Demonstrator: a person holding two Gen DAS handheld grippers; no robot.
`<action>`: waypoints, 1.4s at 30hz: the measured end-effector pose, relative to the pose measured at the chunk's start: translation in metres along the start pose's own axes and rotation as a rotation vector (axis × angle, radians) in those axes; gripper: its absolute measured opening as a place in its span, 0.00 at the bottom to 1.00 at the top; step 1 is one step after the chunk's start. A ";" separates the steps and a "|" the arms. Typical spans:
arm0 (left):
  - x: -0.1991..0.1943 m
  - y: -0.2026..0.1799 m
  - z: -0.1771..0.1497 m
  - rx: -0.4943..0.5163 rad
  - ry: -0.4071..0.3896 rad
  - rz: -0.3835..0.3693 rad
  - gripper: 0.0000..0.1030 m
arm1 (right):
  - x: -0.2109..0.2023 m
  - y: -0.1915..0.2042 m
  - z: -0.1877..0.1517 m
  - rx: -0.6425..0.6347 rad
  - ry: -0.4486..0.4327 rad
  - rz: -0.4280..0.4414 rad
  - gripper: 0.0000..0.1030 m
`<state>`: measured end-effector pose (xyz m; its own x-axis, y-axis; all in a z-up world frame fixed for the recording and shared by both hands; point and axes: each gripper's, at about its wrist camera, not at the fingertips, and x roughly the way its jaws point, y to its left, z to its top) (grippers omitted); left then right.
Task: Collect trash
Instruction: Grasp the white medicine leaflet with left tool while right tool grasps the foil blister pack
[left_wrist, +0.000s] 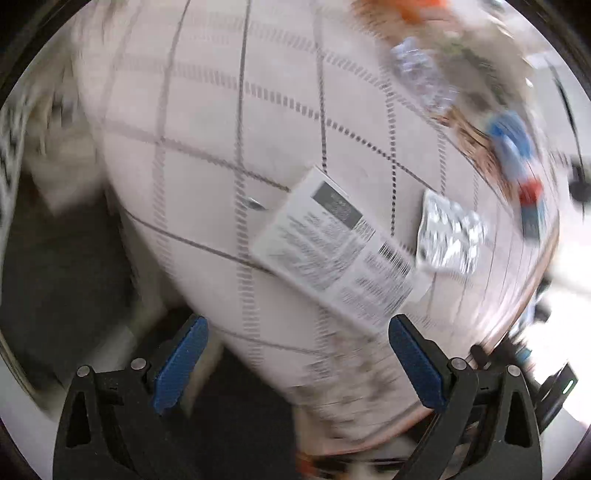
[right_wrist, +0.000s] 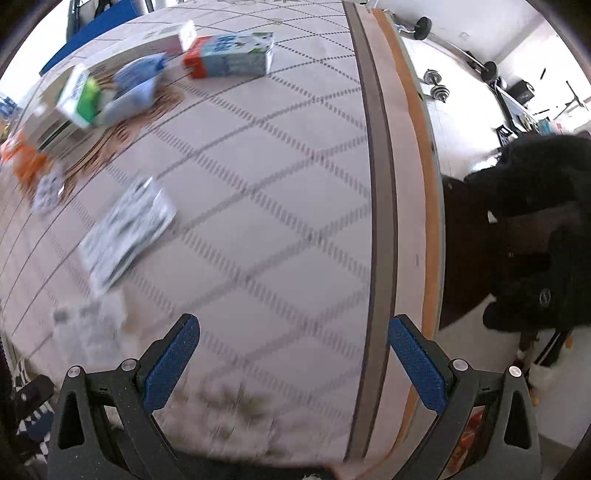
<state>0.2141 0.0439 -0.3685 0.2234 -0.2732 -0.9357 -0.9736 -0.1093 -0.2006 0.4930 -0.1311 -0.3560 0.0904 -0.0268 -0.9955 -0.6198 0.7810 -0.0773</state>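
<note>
Trash lies on a table with a pale checked cloth (left_wrist: 258, 122). In the left wrist view a flat white printed box (left_wrist: 332, 251) lies just ahead of my open, empty left gripper (left_wrist: 295, 332), with a silver blister pack (left_wrist: 448, 236) to its right. A crushed clear bottle (left_wrist: 421, 74) and a blue and red carton (left_wrist: 517, 155) lie farther off. In the right wrist view my right gripper (right_wrist: 293, 332) is open and empty above the cloth (right_wrist: 277, 184). The printed box (right_wrist: 125, 229) lies ahead left, the blue and red carton (right_wrist: 229, 55) and a green and white carton (right_wrist: 81, 98) farther back.
The table's right edge (right_wrist: 413, 184) has a wooden rim. A dark chair with black clothing (right_wrist: 535, 229) stands beyond it. A blue pouch (right_wrist: 136, 85), an orange wrapper (right_wrist: 22, 158) and a long white box (right_wrist: 147, 44) lie at the back left.
</note>
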 end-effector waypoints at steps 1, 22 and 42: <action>0.009 0.000 0.006 -0.080 0.027 -0.025 0.97 | 0.007 -0.002 0.015 0.001 0.009 0.010 1.00; 0.007 -0.018 0.033 0.357 -0.230 0.459 0.80 | 0.018 0.174 0.078 -1.069 -0.034 -0.012 1.00; 0.016 0.041 0.039 0.152 -0.219 0.334 0.80 | 0.044 0.222 0.165 -0.675 0.240 0.170 0.69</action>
<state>0.1763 0.0726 -0.4035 -0.1045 -0.0588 -0.9928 -0.9904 0.0971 0.0985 0.4883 0.1441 -0.4083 -0.1746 -0.1358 -0.9752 -0.9621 0.2344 0.1396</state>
